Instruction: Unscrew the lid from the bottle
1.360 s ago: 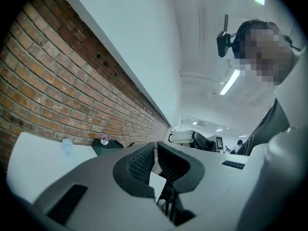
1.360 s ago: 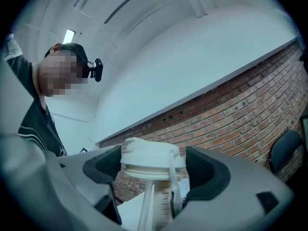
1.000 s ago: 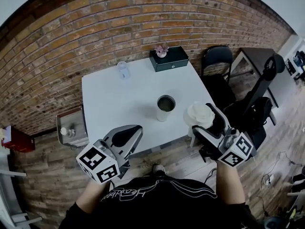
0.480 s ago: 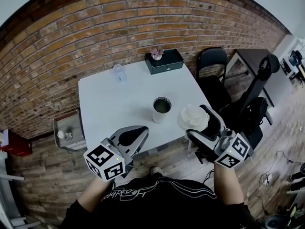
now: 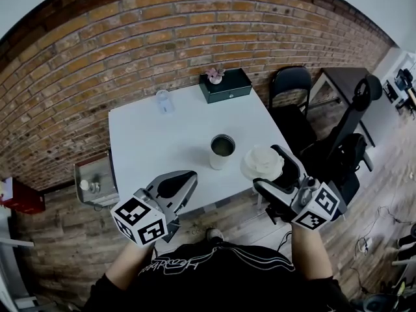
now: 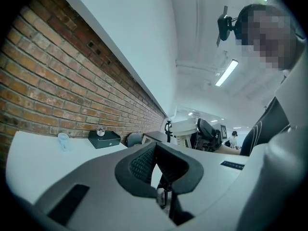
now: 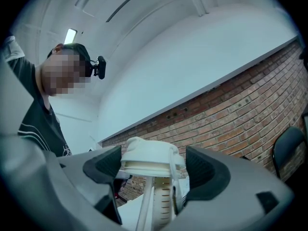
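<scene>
White lid (image 7: 147, 159) clamped between the wide-set jaws of the right gripper (image 5: 273, 171), held above the table edge, open metal bottle (image 5: 222, 150) upright on the white table (image 5: 149, 142) beyond and left of those jaws, left gripper (image 6: 161, 177) jaws pressed together, nothing between them.

The table (image 5: 143, 142) lies bare on its left and front. The bottle (image 5: 223, 151) stands mid-table; the lid (image 5: 260, 160) in the right gripper (image 5: 268, 167) crowds its right side. A glass (image 5: 164, 101) and box (image 5: 226, 85) line the back by the wall (image 5: 130, 44). A chair (image 5: 292, 86) flanks the table's right.
</scene>
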{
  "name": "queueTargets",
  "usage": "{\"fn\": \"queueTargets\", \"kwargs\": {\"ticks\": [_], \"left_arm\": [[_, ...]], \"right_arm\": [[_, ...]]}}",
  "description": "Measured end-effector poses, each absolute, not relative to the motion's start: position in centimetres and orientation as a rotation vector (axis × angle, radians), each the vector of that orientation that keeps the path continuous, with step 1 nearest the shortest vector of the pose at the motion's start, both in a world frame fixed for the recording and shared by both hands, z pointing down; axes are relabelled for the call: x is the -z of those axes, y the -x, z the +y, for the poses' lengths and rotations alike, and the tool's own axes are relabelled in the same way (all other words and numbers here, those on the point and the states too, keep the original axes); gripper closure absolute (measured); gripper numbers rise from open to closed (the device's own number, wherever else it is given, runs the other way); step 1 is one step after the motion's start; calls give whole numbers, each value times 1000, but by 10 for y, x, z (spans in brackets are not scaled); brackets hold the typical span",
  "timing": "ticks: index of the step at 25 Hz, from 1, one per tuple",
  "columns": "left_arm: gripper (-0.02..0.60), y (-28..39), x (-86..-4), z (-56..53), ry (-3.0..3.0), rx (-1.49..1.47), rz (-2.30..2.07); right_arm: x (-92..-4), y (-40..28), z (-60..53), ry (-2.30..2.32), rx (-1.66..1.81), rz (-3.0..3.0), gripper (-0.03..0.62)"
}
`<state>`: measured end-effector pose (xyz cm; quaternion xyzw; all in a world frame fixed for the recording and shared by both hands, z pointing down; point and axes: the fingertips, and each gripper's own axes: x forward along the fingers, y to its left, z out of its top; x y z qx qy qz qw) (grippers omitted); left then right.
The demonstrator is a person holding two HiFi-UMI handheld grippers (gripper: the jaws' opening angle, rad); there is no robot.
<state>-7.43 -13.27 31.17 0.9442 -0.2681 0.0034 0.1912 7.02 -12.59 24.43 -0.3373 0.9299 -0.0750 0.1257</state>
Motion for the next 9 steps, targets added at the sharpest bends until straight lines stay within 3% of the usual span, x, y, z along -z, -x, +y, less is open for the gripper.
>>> {"fn": "queueTargets", "kwargs": {"ticks": [9], "left_arm": [[552,81,-313,-135,-2639,2,-773]], "right_arm": [[-244,-69,-122,986,214,2712,183]]}}
